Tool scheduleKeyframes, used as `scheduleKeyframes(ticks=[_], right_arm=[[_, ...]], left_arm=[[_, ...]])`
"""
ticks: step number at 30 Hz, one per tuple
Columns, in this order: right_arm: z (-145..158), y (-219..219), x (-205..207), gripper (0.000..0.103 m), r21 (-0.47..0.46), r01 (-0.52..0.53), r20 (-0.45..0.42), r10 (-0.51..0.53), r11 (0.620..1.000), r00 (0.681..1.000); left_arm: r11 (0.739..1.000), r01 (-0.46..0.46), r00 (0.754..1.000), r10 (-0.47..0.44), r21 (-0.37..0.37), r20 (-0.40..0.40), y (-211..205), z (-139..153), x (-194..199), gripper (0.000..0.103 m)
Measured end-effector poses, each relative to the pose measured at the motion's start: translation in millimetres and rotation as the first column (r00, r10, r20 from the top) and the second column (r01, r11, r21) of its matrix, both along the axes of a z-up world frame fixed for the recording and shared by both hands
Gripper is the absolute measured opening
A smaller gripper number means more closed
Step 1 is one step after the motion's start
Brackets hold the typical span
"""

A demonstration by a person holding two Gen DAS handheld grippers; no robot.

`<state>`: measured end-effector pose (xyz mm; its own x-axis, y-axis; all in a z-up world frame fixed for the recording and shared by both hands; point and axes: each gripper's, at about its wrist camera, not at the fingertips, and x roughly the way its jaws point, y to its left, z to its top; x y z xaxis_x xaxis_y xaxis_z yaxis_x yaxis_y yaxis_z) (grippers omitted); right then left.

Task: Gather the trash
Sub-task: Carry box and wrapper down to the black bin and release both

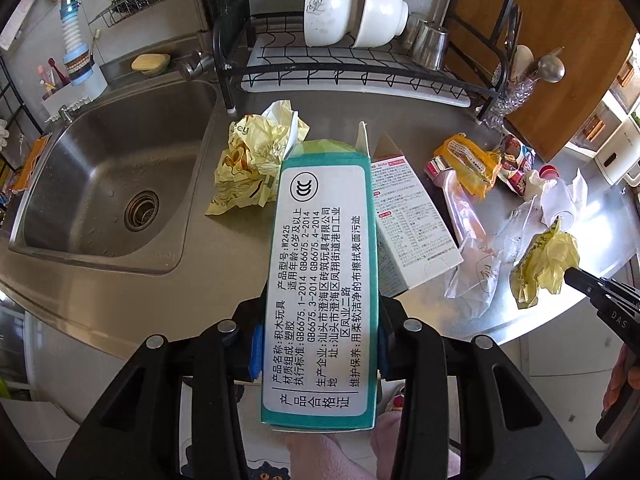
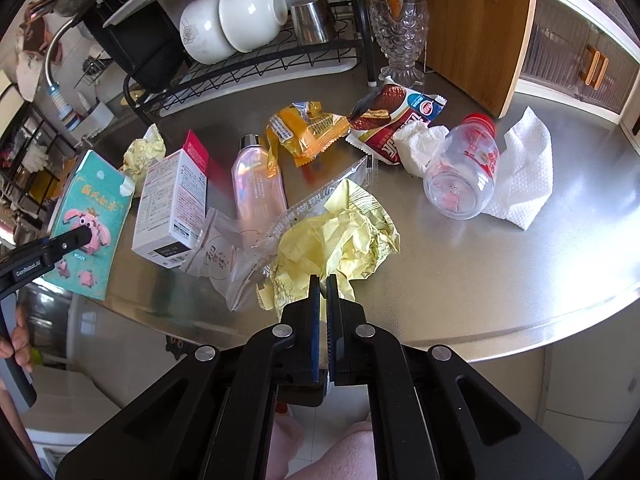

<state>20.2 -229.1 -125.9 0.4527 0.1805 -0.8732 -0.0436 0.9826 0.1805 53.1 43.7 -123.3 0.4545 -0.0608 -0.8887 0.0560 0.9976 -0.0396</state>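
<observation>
The left gripper (image 1: 320,344) clamps the teal toy box (image 1: 320,280) (label side up). At the counter's six o'clock edge, the right gripper (image 2: 324,280) pinches the crumpled yellow wrapper (image 2: 340,240).

Steel counter (image 2: 500,280): steel sink (image 1: 112,184) at its left end, black wire dish rack (image 2: 256,64) along back edge. White rectangular carton (image 2: 172,204), pink clear bottle (image 2: 260,184), clear plastic bottle with red cap (image 2: 464,176) on white paper towel (image 2: 524,176), left to right mid-counter.

A brushed steel counter (image 2: 460,264) fills the frame's middle. On it lie a white box (image 2: 172,200), a pink bottle (image 2: 258,184), an orange wrapper (image 2: 308,130), a clear bottle (image 2: 464,176) and a paper towel (image 2: 528,176). A dish rack (image 2: 256,64) stands at upper left.
</observation>
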Motion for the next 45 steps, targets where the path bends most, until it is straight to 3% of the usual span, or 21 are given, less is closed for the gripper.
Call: scheduleKeyframes(ticks=[6, 13, 21, 28, 34, 45], right_arm=[[27, 4, -20, 0.004, 0.01, -0.026, 0.062, 0.025, 1.0, 0.998], [58, 24, -73, 0.004, 0.008, -0.124, 0.115, 0.122, 0.992, 0.986], [32, 41, -115, 0.004, 0.035, -0.183, 0.043, 0.182, 0.982, 0.982], [-21, 59, -122, 0.004, 0.086, -0.211, -0.067, 0.217, 0.974, 0.974], [-95, 81, -117, 0.004, 0.105, -0.228, -0.172, 0.243, 0.968, 0.955], [-224, 111, -112, 0.004, 0.068, -0.215, -0.259, 0.226, 0.974, 0.939]], left_arm=[[0.999, 0.043, 0.997, -0.043, 0.01, 0.071, -5, 28, -31, 0.038], [0.995, 0.098, 0.988, -0.099, 0.018, 0.118, -4, 56, -87, 0.038], [0.995, 0.102, 0.994, -0.102, 0.0, 0.047, 12, 30, -140, 0.038], [0.987, 0.141, 0.988, -0.145, -0.073, -0.049, 13, -30, -163, 0.038], [0.976, 0.188, 0.97, -0.202, -0.107, -0.138, 1, -105, -161, 0.038], [0.968, 0.198, 0.925, -0.236, -0.153, -0.299, -4, -251, -134, 0.038]])
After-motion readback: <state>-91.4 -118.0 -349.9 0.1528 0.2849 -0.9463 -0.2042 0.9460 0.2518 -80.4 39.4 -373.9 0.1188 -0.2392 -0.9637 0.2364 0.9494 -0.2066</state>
